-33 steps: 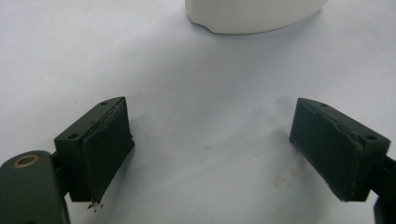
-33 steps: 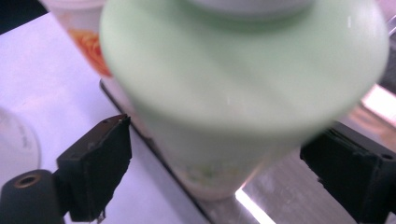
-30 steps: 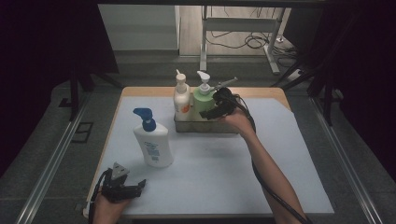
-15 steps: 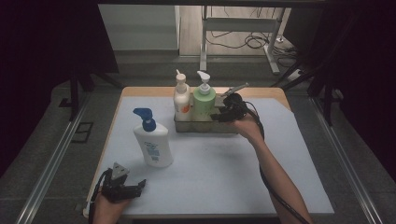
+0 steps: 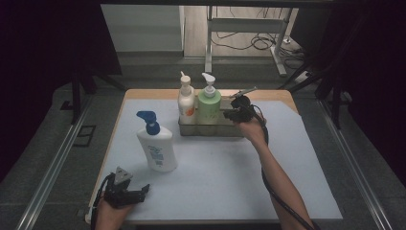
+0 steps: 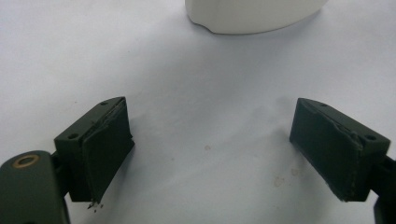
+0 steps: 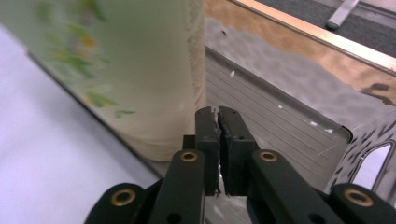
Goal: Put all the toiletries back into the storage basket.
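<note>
A metal tray point(image 5: 230, 130) at the back of the table holds a white and orange pump bottle point(image 5: 186, 103) and a green pump bottle point(image 5: 209, 104). My right gripper point(image 5: 230, 113) sits over the tray's right half, just right of the green bottle. In the right gripper view the green bottle point(image 7: 126, 70) stands close at the left, and the right gripper point(image 7: 218, 113) is shut with nothing between its jaws. A white bottle with a blue pump point(image 5: 156, 146) stands on the mat. Near the front left edge, my left gripper point(image 5: 139, 190) rests open; the left gripper point(image 6: 210, 140) faces the white bottle's base point(image 6: 252, 14).
A pale mat point(image 5: 225, 177) covers most of the wooden table. The tray's shiny inner wall point(image 7: 299, 79) and ribbed floor lie ahead of the right jaws. Dark floor, rails and a desk frame with cables point(image 5: 249, 43) surround the table.
My right gripper has shifted a little to the right and toward the person, away from the green bottle. The bottles and the left gripper have stayed put.
</note>
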The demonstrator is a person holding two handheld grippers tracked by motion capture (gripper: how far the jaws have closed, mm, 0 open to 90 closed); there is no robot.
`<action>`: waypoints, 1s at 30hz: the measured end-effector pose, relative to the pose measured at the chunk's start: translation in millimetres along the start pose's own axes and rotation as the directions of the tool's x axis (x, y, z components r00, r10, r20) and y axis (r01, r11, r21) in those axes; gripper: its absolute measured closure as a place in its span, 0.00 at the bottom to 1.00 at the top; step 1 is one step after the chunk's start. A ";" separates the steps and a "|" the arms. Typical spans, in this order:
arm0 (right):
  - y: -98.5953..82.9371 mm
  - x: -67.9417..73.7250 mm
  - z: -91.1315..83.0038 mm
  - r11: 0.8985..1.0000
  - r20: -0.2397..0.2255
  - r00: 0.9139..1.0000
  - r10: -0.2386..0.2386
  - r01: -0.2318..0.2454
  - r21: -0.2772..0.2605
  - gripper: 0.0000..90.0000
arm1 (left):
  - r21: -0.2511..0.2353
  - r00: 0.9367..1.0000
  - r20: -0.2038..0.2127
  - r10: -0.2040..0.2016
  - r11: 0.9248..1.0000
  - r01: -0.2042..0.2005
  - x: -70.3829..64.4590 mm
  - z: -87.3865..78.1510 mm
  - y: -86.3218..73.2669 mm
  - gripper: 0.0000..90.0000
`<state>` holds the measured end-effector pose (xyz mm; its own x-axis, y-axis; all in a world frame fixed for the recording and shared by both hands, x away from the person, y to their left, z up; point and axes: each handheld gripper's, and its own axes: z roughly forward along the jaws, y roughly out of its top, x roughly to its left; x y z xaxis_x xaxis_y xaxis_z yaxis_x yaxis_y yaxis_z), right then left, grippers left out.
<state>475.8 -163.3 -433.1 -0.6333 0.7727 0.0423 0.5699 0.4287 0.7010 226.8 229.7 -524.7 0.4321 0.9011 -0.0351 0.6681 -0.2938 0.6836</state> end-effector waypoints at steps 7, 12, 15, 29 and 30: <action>1.8 0.5 17.4 0.999 0.012 1.000 0.022 -0.022 0.028 0.99 | 0.000 1.000 0.000 0.000 1.000 0.000 0.1 0.0 0.0 0.14; 6.6 -1.8 23.8 0.999 -0.004 1.000 0.019 -0.019 0.040 0.99 | 0.000 1.000 0.000 0.000 1.000 0.000 0.1 0.0 0.0 0.13; 9.0 -3.4 26.4 0.998 -0.014 0.999 0.030 -0.030 0.047 0.98 | 0.000 1.000 0.000 0.000 1.000 0.000 0.1 0.0 0.0 0.14; 11.4 -1.5 32.6 0.995 -0.046 0.997 0.058 -0.054 0.081 0.99 | 0.000 1.000 -0.001 0.003 1.000 -0.003 0.3 0.0 0.1 0.13; 11.4 -0.5 33.5 0.995 -0.047 0.997 0.057 -0.053 0.081 0.99 | 0.000 1.000 -0.001 0.002 1.000 -0.002 0.3 0.0 0.1 0.13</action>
<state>500.1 -143.1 -449.0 -0.6234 0.7733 0.1156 0.6436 0.4236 0.6374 227.1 229.9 -524.6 0.4330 0.9008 -0.0326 0.6674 -0.2961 0.6833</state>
